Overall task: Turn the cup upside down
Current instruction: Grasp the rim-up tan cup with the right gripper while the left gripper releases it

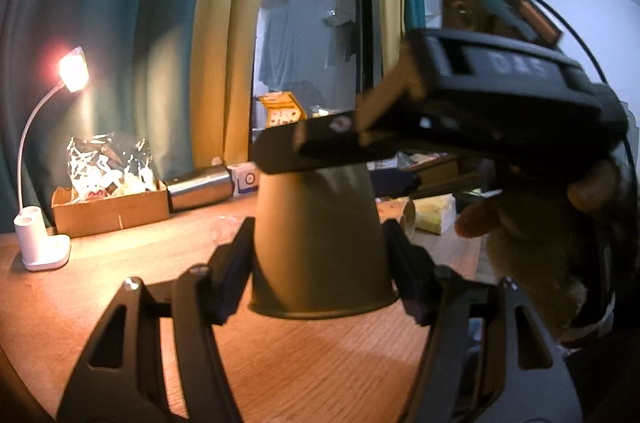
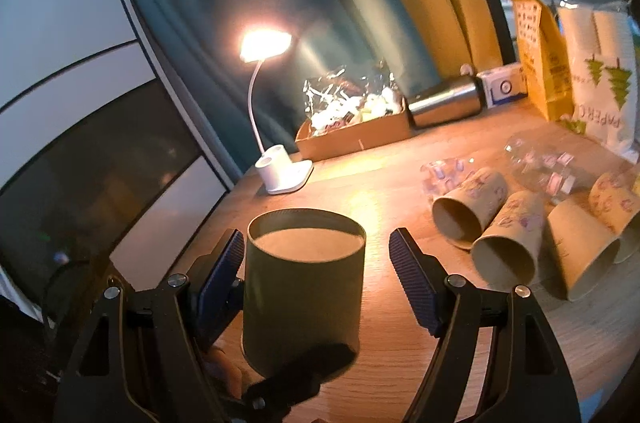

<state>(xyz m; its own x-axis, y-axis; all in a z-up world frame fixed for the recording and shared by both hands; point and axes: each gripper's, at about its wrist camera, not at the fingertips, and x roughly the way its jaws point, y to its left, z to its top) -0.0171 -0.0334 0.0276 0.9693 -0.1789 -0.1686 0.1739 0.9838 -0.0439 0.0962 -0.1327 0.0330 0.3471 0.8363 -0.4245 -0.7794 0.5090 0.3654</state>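
Observation:
A plain paper cup (image 1: 320,243) stands upside down on the wooden table (image 1: 120,303), wide rim down. My left gripper (image 1: 320,271) brackets it low down; its pads look to touch both sides. My right gripper (image 2: 316,263) is open around the cup's upturned base (image 2: 306,283), with a clear gap on the right side. In the left wrist view the right gripper (image 1: 460,111) hovers over the cup top. A left finger (image 2: 304,375) shows at the cup's foot in the right wrist view.
A lit white desk lamp (image 2: 280,171), a cardboard box of wrapped items (image 2: 352,131) and a steel bottle (image 2: 444,103) stand at the back. Several paper cups (image 2: 504,235) lie on their sides to the right, by a paper-cup bag (image 2: 600,91).

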